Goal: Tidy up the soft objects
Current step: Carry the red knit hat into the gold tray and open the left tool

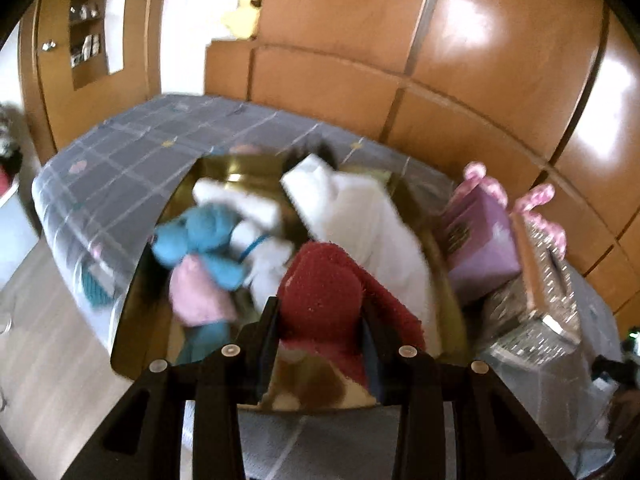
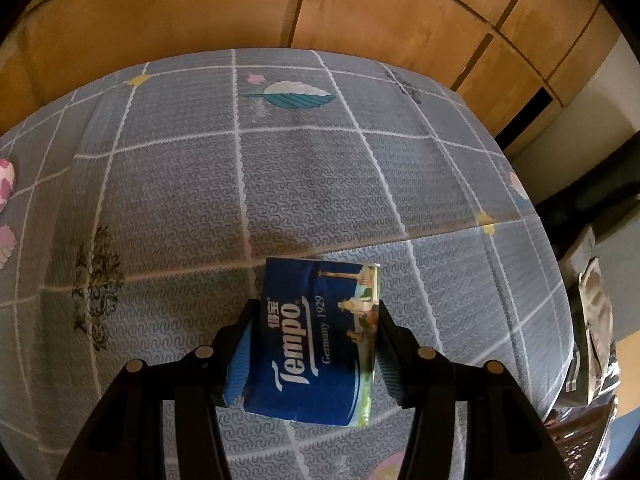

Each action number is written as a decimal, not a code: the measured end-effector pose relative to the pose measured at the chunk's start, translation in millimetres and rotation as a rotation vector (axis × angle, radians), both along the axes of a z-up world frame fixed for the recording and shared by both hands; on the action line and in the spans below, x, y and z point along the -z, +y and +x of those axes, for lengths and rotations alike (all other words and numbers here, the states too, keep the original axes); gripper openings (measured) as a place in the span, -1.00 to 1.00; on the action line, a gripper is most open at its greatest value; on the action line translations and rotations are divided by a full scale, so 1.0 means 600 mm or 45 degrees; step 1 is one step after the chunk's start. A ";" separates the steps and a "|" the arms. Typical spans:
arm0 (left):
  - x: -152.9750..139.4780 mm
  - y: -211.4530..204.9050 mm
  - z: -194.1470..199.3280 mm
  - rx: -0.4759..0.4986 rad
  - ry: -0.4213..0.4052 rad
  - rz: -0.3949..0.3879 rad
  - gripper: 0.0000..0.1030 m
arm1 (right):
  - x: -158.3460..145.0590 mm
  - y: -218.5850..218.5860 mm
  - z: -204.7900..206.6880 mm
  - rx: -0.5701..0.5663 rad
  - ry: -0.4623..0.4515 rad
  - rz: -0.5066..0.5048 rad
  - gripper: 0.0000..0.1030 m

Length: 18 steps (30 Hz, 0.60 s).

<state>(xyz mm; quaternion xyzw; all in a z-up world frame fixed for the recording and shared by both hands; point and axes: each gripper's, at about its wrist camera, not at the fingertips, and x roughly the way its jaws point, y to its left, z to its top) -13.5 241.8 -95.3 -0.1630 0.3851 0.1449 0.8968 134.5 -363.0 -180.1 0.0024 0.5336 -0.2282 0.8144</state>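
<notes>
Both claws loaded over the bed (image 2: pixel 320 184).
Left claw (image 1: pixel 320 312) pinches a red plush (image 1: pixel 332 292); right claw (image 2: pixel 316 316) clamps a Tempo tissue pack (image 2: pixel 316 340).

I see a bed (image 2: pixel 320 184) under a grey checked cover. On it sit a shiny gold box (image 1: pixel 136 320) full of soft toys, a purple box (image 1: pixel 480 248) beside it, and a glittery box (image 1: pixel 532 320) nearer the edge.
</notes>
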 end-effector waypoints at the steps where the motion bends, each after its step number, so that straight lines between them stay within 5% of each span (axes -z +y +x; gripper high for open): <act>1: 0.007 0.003 -0.004 -0.004 0.010 -0.005 -0.27 | 0.000 0.002 0.000 -0.001 0.000 -0.005 0.05; 10: 0.074 0.000 0.015 -0.022 0.117 -0.009 -0.18 | 0.000 0.005 -0.002 -0.007 0.002 -0.022 0.05; 18: 0.070 -0.013 0.018 -0.055 0.123 0.130 0.34 | -0.001 0.006 -0.002 -0.009 0.003 -0.028 0.05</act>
